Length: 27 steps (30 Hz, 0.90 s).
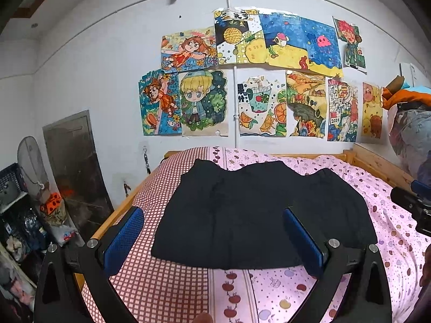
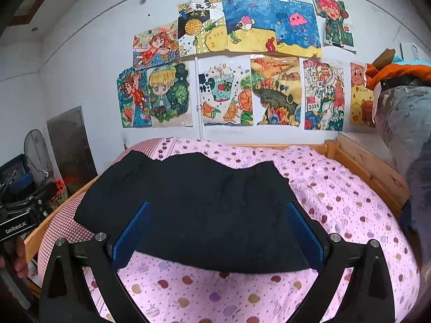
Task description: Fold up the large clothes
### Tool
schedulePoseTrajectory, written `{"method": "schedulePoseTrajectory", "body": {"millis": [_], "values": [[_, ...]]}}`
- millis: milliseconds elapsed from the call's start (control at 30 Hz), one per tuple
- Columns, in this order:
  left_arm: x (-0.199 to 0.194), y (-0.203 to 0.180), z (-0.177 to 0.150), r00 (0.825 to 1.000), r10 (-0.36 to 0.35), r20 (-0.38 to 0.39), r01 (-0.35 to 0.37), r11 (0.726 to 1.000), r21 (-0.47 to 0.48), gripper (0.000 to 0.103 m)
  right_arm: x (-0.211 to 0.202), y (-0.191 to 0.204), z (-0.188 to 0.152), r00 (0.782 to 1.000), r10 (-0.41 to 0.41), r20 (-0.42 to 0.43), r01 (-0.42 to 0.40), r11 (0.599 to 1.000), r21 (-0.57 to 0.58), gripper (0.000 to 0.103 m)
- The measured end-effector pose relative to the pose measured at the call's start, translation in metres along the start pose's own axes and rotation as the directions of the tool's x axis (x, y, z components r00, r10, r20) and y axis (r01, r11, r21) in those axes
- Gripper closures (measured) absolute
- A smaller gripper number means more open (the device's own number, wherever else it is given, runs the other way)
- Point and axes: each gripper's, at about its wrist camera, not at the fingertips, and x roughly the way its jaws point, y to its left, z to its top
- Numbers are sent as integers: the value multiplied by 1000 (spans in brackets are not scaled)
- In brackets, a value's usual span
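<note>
black garment (image 1: 258, 215) lies flat on the bed, spread across the seam where the red-checked sheet (image 1: 159, 188) meets the pink fruit-print sheet (image 1: 363, 188); most of it sits on the pink side. it looks already partly folded into a rough trapezoid: a fairly straight near hem facing both grippers, a wavy, bumpy far edge toward the wall with the children's drawings (image 1: 242, 80). long axis runs left–right across both views, parallel to the near edge of the bed, not away from the cameras. left gripper (image 1: 212, 239) is spread wide, blue pads (image 1: 126, 237) empty, hovering above the bedding just short of the near hem; its left pad is over checked sheet outside the garment's left edge, its right pad over the cloth. right gripper (image 2: 218, 231) is likewise spread wide and holding nothing, and seems the closer of the two: the near hem passes between its pads, with the garment's near right corner (image 2: 307, 266) just beside its right pad. neither pad can be confirmed as touching fabric. each gripper shows at the edge of the other's view, so the two are side by side, left one toward the garment's left end, right one toward its right end. judgement: garment lies straight ahead of and below both tools, so each gripper serves its own near corner; the next fold probably carries the near hem away toward the far edge, or one end across the long axis. cannot tell which from this alone. wooden bed frame (image 2: 363, 161) borders the far right, well apart from the cloth.
</note>
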Motion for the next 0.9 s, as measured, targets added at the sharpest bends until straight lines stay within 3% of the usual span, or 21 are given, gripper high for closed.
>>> {"method": "schedulePoseTrajectory", "body": {"millis": [400, 667, 900], "values": [[-29, 6, -24, 999, -47, -18, 48, 999, 21, 0, -19, 18, -14, 999, -46, -23, 45, 998, -51, 5], [-45, 21, -30, 998, -17, 59, 18, 1000, -25, 0, -35, 22, -34, 1000, 7, -5, -8, 998, -60, 5], [-51, 24, -43, 994, 8, 111, -7, 1000, -11, 0, -33, 22, -54, 999, 37, 0, -37, 997, -61, 5]]}}
